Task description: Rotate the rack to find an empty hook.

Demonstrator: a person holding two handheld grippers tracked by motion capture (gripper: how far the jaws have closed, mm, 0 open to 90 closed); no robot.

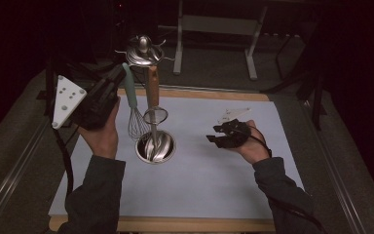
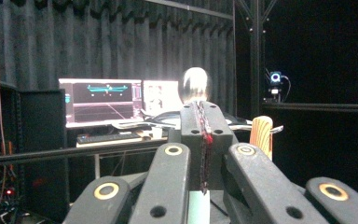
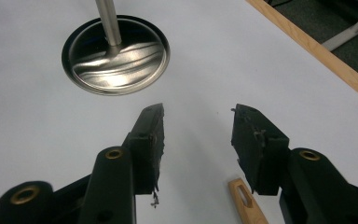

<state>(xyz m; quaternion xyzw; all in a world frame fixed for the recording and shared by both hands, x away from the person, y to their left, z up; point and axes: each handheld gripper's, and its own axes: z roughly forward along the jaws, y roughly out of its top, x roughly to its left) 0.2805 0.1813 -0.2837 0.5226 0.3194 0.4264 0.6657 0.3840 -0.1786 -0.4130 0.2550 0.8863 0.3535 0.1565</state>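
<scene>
Here, a big table (image 1: 199, 195) with a pale blue-grey top and a wooden edge sits in a dark room. A shiny metal stand (image 1: 154, 146) rises from the middle of it. The stand has a round base on the table, a thin pole, and a rounded cap with hooks at the top.

Two kitchen tools hang from the hooks. One is a whisk (image 1: 135, 117) with a pale green handle. Its wire end hangs down just above the base. Just beside it hangs a tool with a wood handle (image 1: 153, 87) and a small round metal end.

The left gripper (image 1: 97, 100) is held up high, near the top of the stand, with a grey plate on its back. Its jaws are pressed together, and the top of the whisk's green handle is right at their tip. In the left gripper view a pale green strip (image 2: 198, 207) shows low between the jaws, and the stand's shiny cap sits just past them.

The right gripper (image 3: 196, 126) is low over the table, to the right of the stand and apart from it. Its jaws are spread wide with nothing between them. A small wooden handle end (image 3: 247, 203) with a slot lies on the table under it.
</scene>
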